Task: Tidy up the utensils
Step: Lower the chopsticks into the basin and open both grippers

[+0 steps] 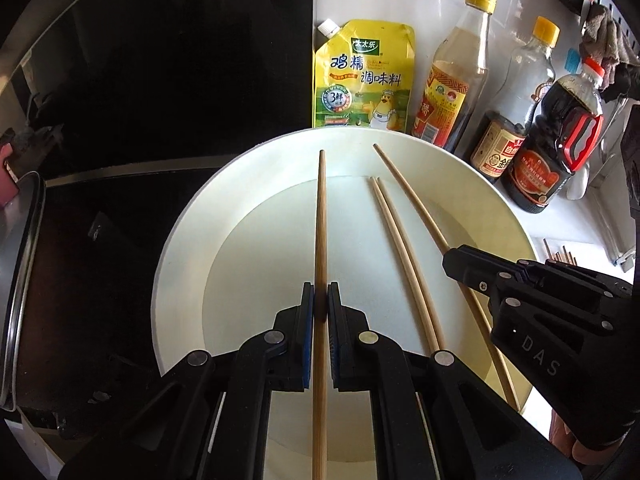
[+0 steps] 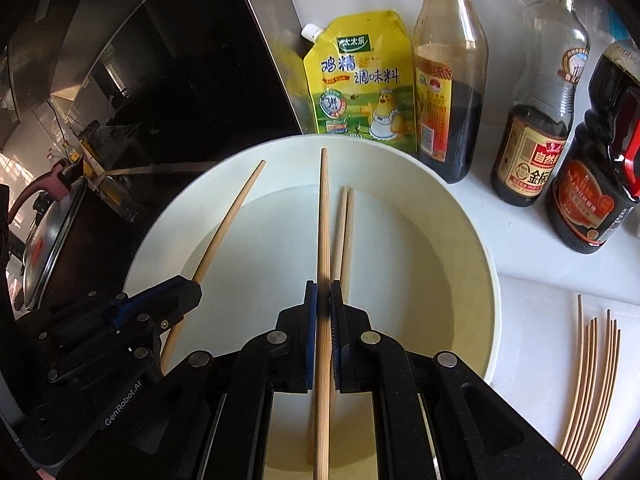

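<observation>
White counter: sauce bottles behind bowl.

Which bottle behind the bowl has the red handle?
The dark sauce bottle at far right; the two others, the tall bottle and middle bottle, have yellow caps and no handle.

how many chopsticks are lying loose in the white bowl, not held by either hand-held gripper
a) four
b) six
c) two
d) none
c: a pair of chopsticks lies side by side in the white bowl, while the left hand-held gripper and the right hand-held gripper each clamp one chopstick of their own.
</observation>
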A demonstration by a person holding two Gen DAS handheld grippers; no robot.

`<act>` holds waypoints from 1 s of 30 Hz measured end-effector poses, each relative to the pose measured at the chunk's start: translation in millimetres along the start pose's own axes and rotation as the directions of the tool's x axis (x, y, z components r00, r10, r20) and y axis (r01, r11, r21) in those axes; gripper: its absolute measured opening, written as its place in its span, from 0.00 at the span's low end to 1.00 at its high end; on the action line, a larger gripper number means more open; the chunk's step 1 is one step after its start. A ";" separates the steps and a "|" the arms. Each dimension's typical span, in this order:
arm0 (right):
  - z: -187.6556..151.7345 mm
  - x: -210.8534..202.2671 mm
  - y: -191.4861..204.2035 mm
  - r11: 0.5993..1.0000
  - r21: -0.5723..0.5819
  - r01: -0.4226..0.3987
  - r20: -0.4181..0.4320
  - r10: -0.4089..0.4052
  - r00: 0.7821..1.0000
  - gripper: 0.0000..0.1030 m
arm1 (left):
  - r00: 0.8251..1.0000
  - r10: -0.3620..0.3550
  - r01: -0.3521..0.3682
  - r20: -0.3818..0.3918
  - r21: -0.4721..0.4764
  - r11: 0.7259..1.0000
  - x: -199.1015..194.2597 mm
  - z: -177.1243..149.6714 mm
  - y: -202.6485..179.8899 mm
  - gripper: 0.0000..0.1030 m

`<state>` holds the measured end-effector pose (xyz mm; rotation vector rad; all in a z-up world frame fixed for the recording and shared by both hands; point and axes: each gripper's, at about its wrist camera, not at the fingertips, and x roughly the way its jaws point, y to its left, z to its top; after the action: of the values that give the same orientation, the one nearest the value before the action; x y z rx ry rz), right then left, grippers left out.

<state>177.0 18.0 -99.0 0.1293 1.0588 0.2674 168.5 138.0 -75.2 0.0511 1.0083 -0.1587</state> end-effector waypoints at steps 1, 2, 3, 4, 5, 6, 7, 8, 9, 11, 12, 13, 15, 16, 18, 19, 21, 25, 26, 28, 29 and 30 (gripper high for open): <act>-0.7 4.6 -0.3 1.000 0.001 0.009 -0.018 -0.009 1.000 0.06 | 1.000 -0.001 0.001 -0.006 0.000 1.000 2.7 -0.3 0.3 0.07; -1.8 8.1 -0.9 1.000 0.004 0.016 -0.031 -0.015 0.999 0.06 | 1.000 -0.001 0.001 -0.014 0.000 1.000 5.5 -0.5 0.6 0.07; -2.6 11.3 -2.1 1.000 0.012 0.017 -0.039 -0.016 0.999 0.06 | 1.000 -0.001 0.001 -0.023 -0.001 1.000 8.1 -0.9 0.9 0.07; -3.4 13.3 -3.3 1.000 0.020 0.015 -0.044 -0.014 0.999 0.06 | 0.999 -0.003 0.003 -0.032 -0.002 1.000 10.8 -1.3 1.4 0.07; -3.7 14.9 -4.2 1.000 0.026 0.015 -0.047 -0.014 0.999 0.06 | 0.999 -0.006 0.006 -0.040 -0.006 1.000 13.0 -2.0 2.0 0.07; -4.1 15.9 -4.2 1.000 0.026 0.017 -0.049 -0.016 0.999 0.06 | 0.999 -0.007 0.006 -0.048 -0.010 1.000 15.5 -2.4 2.7 0.07; -4.3 16.7 -4.1 0.999 0.025 0.020 -0.050 -0.019 0.999 0.06 | 0.999 -0.006 0.005 -0.054 -0.013 1.000 16.7 -3.4 3.3 0.07; -4.3 17.1 -3.6 0.999 0.024 0.023 -0.050 -0.022 0.999 0.06 | 0.998 -0.006 0.005 -0.060 -0.015 1.000 18.9 -3.9 3.8 0.07; -4.4 17.3 -3.4 0.999 0.023 0.024 -0.050 -0.023 0.998 0.06 | 0.998 -0.003 0.002 -0.065 -0.017 1.000 20.8 -4.1 4.2 0.07; -4.8 16.7 -3.4 0.999 0.022 0.028 -0.050 -0.027 0.998 0.06 | 0.998 -0.001 -0.001 -0.069 -0.022 1.000 22.7 -4.3 5.3 0.07; -4.5 17.2 -3.3 0.999 0.022 0.031 -0.052 -0.030 0.998 0.06 | 0.998 0.000 -0.002 -0.069 -0.026 1.000 22.7 -4.4 5.8 0.07; -5.0 17.1 -3.8 0.999 0.023 0.033 -0.054 -0.031 0.998 0.06 | 0.998 0.005 -0.007 -0.067 -0.029 1.000 22.3 -4.3 6.3 0.08; -6.0 14.5 -4.9 0.999 0.028 0.033 -0.048 -0.032 0.998 0.06 | 0.998 0.014 -0.016 -0.061 -0.037 0.999 20.2 -4.8 7.9 0.08; -6.4 12.8 -5.4 0.999 0.028 0.035 -0.046 -0.034 0.998 0.09 | 0.998 0.015 -0.017 -0.057 -0.041 0.999 19.0 -5.1 8.6 0.08; -6.4 8.1 -6.4 0.999 0.028 0.043 -0.034 -0.042 0.999 0.18 | 0.998 0.032 -0.034 -0.053 -0.050 0.998 15.7 -5.7 10.7 0.20; -6.8 4.9 -6.7 0.999 0.027 0.047 -0.023 -0.046 0.999 0.24 | 0.998 0.034 -0.037 -0.050 -0.056 0.998 13.6 -6.3 11.9 0.24; -7.2 -2.0 -6.6 0.998 0.022 0.052 -0.002 -0.052 0.999 0.29 | 0.998 0.042 -0.045 -0.037 -0.070 0.997 7.5 -7.9 15.3 0.47; -7.7 -12.5 -4.8 0.998 0.005 0.058 0.021 -0.058 0.998 0.30 | 0.998 0.056 -0.055 0.018 -0.093 0.994 -10.3 -11.3 20.6 0.65; -7.9 -14.5 -4.7 0.998 0.004 0.056 0.026 -0.056 0.998 0.31 | 0.998 0.057 -0.055 0.020 -0.096 0.994 -13.2 -11.6 21.2 0.66; -9.6 -19.9 -4.7 0.999 0.002 0.055 0.034 -0.055 0.998 0.31 | 0.998 0.058 -0.055 0.025 -0.105 0.993 -19.1 -13.3 22.1 0.66; -10.0 -22.2 -4.2 0.998 0.001 0.056 0.037 -0.056 0.998 0.32 | 0.998 0.058 -0.055 0.028 -0.109 0.993 -21.7 -14.2 21.8 0.67; -10.6 -25.3 -3.8 0.998 0.000 0.059 0.040 -0.059 0.997 0.32 | 0.998 0.056 -0.052 0.030 -0.113 0.992 -25.1 -15.5 21.4 0.68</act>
<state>156.7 7.1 -83.7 0.1018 1.0213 0.2118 145.8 163.6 -62.9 -0.0263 0.9804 -0.0529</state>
